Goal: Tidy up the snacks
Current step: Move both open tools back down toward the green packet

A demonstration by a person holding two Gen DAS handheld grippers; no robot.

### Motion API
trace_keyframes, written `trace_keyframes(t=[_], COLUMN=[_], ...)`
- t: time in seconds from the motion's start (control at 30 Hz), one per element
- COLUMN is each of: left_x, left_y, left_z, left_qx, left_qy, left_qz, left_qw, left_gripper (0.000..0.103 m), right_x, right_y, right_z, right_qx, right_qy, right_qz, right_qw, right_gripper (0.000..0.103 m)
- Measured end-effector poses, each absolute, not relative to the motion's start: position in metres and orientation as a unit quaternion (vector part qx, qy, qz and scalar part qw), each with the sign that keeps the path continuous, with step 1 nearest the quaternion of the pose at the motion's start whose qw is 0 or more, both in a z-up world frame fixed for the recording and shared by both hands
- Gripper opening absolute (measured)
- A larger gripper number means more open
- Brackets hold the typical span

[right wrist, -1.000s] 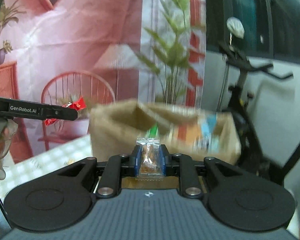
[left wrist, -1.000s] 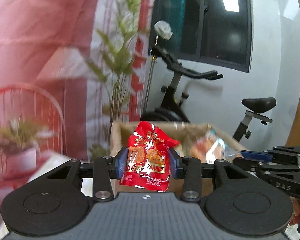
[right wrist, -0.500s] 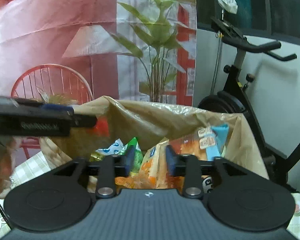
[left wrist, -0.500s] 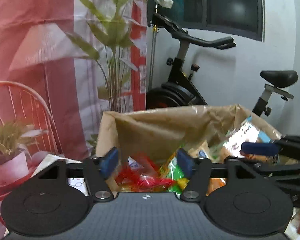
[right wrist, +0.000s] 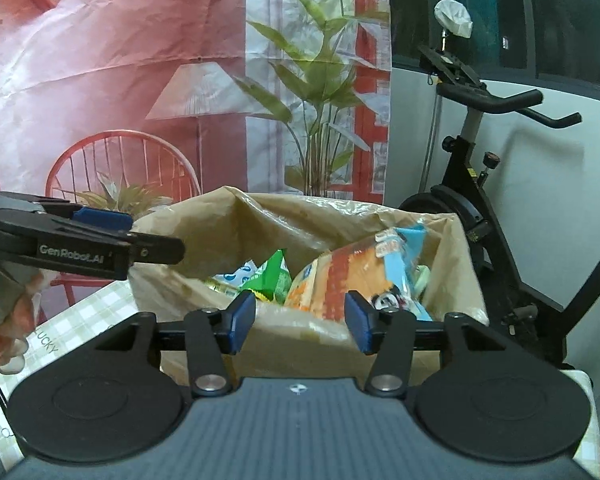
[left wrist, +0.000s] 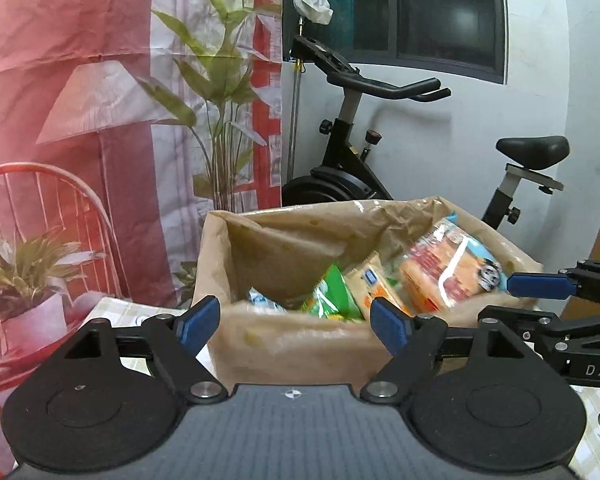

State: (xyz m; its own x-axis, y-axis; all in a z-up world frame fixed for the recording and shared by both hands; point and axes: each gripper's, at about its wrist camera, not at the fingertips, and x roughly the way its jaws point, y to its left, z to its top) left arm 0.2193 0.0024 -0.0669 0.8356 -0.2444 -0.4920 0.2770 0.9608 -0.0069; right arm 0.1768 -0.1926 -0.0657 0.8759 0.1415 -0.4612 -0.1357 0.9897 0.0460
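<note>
Checked counter (right wrist: 80, 320), bike (left wrist: 360, 128) behind. Bag (left wrist: 292, 344) just beyond your fingers, snacks (left wrist: 448, 272) inside. Left gripper (left wrist: 296, 324), right gripper (right wrist: 300, 322): both released, empty. Next: fetch more snacks.

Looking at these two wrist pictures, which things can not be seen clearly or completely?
- Bottom of the brown paper bag: hidden in both views by its own front wall and the snacks on top.
- Green snack packet: its print is too blurred to read in either view.
- Person's hand holding the open left gripper: cut off by the picture's left edge.
- Open right gripper: its handle is out of view.
</note>
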Motion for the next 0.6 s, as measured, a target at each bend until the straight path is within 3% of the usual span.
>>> trace_keyframes(t=[0.6], left_x=[0.165], left_y=[0.010], left_z=[-0.104], left_qx=[0.025], left_qy=[0.277], left_qz=[-0.148], left_qw=[0.949], left_gripper=[0.084], right_x=[0.109], right_y=[-0.195], right_z=[-0.106], right_qx=[0.029], right_qy=[0.274], right_qz=[0.067], right_qw=[0.959], right_gripper=[0.056])
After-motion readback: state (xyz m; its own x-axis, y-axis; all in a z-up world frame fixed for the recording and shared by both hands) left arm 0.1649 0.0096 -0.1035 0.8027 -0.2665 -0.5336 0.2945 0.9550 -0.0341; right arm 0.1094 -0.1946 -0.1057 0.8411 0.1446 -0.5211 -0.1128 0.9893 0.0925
